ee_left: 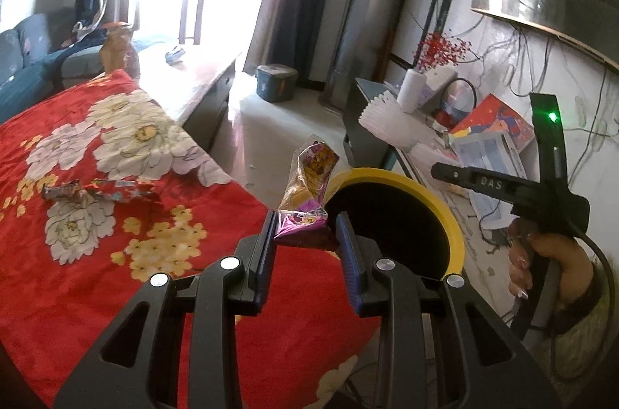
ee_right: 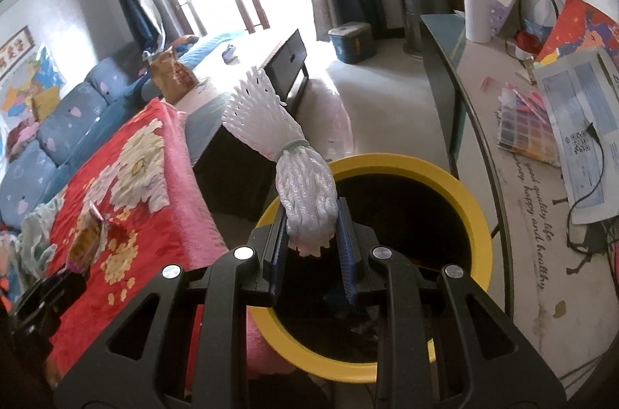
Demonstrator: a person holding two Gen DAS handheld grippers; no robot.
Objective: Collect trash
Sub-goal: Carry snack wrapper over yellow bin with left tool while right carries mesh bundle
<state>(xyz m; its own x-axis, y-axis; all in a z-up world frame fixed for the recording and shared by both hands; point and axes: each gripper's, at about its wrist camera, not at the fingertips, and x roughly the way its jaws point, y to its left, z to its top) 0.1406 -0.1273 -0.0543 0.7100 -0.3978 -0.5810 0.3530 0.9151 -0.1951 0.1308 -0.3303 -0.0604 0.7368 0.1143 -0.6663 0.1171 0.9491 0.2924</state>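
Observation:
My left gripper (ee_left: 307, 235) is shut on a crumpled purple and gold snack wrapper (ee_left: 309, 192), held beside the rim of a yellow bin (ee_left: 450, 215) with a black inside. My right gripper (ee_right: 311, 235) is shut on a white foam fruit net (ee_right: 278, 150) bundled with a band, held over the yellow bin (ee_right: 476, 215). The foam net also shows in the left wrist view (ee_left: 387, 117). Another wrapper (ee_left: 96, 192) lies on the red floral blanket (ee_left: 58, 273). The left-held wrapper shows in the right wrist view (ee_right: 87, 239) over the red blanket (ee_right: 147, 177).
A long desk (ee_right: 541, 215) with papers, a color chart and cables runs along the right wall. A dark low table (ee_right: 271, 69), a blue sofa (ee_right: 58, 123) and a small blue box (ee_right: 352, 41) on the floor stand farther back. A white roll (ee_right: 477, 14) stands on the desk.

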